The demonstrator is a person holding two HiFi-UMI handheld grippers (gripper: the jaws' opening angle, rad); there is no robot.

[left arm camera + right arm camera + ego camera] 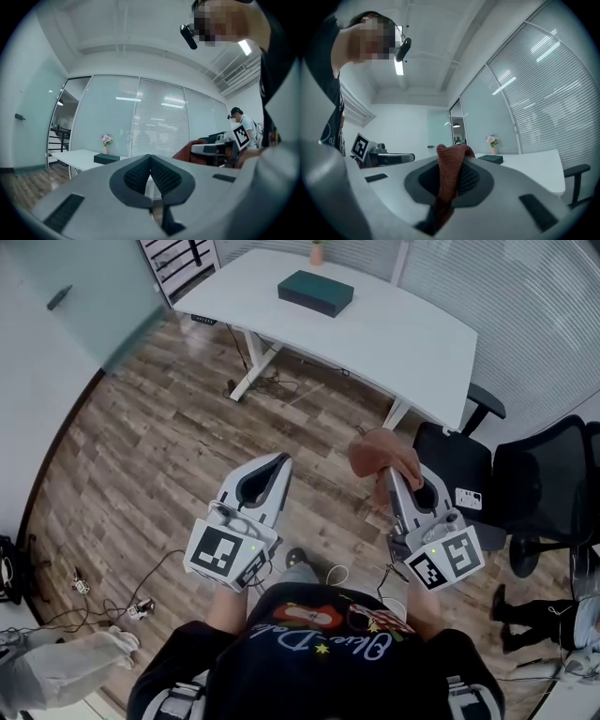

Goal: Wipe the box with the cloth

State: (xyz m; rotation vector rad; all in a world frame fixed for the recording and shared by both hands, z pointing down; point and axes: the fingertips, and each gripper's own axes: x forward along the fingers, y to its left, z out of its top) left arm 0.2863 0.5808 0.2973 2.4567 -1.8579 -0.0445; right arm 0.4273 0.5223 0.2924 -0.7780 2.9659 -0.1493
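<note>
A dark green box [316, 292] lies on the white desk [394, 343] at the far side of the room; it also shows small in the left gripper view as the box [106, 158] and in the right gripper view as the box [491, 159]. My right gripper [389, 474] is shut on a reddish-brown cloth [382, 457], which hangs between its jaws as the cloth [450, 176]. My left gripper [281, 461] is shut with nothing in it, its pads [138, 176] pressed together. Both grippers are held over the floor, well short of the desk.
A small vase of flowers [317, 251] stands at the desk's far edge. Black office chairs [530, 488] stand to the right. Cables [112, 601] lie on the wooden floor at the left, and glass partitions with blinds close off the back. Another person [243, 126] stands at the right.
</note>
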